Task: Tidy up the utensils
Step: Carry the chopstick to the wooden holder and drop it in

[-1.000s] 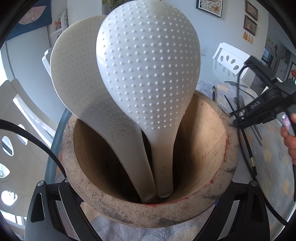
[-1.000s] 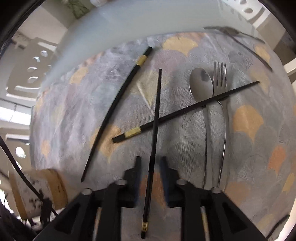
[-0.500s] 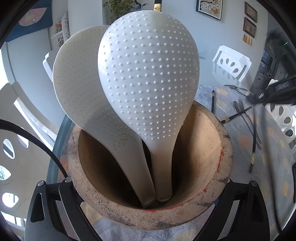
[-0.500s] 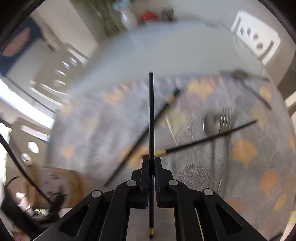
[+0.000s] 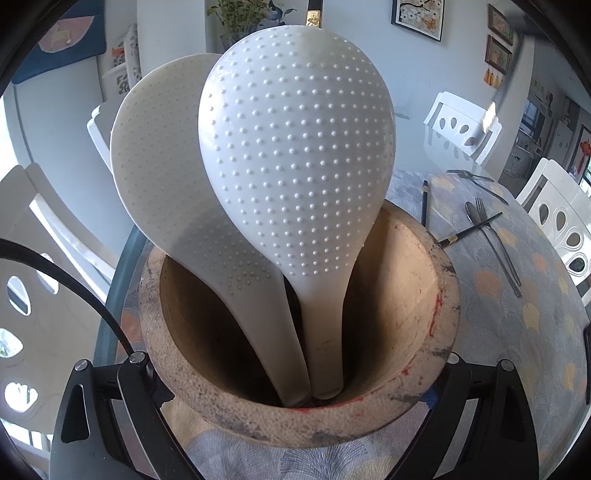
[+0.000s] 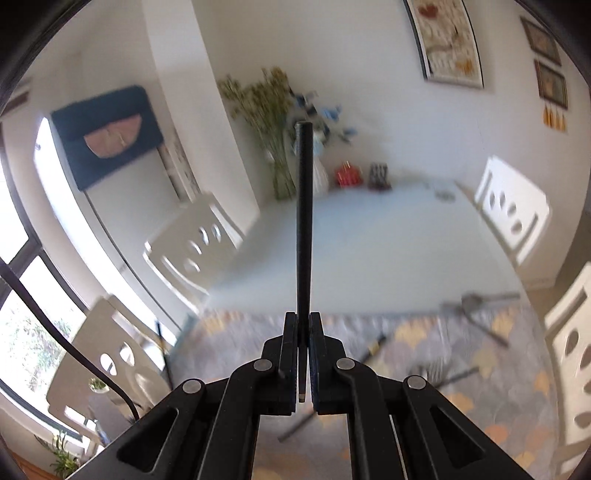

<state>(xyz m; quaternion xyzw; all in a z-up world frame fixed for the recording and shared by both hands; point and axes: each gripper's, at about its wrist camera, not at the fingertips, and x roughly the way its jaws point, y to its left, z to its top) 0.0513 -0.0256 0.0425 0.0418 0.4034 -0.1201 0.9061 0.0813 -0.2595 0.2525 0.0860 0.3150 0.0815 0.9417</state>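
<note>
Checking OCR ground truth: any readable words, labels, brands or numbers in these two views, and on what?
None can be read.
Faint embossed mark on the handle of the front white rice paddle: too small to read.
Gold band on the chopstick end above the paddle: no legible characters.
Framed wall pictures: artwork only, no text visible.
Right wrist view: background motion-blurred, and the chopstick clamped in the right hand-held gripper bears no marking.

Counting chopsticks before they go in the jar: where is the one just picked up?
Right wrist view, centre: the chopstick is clamped in the right gripper, pointing away, above the tablecloth.
</note>
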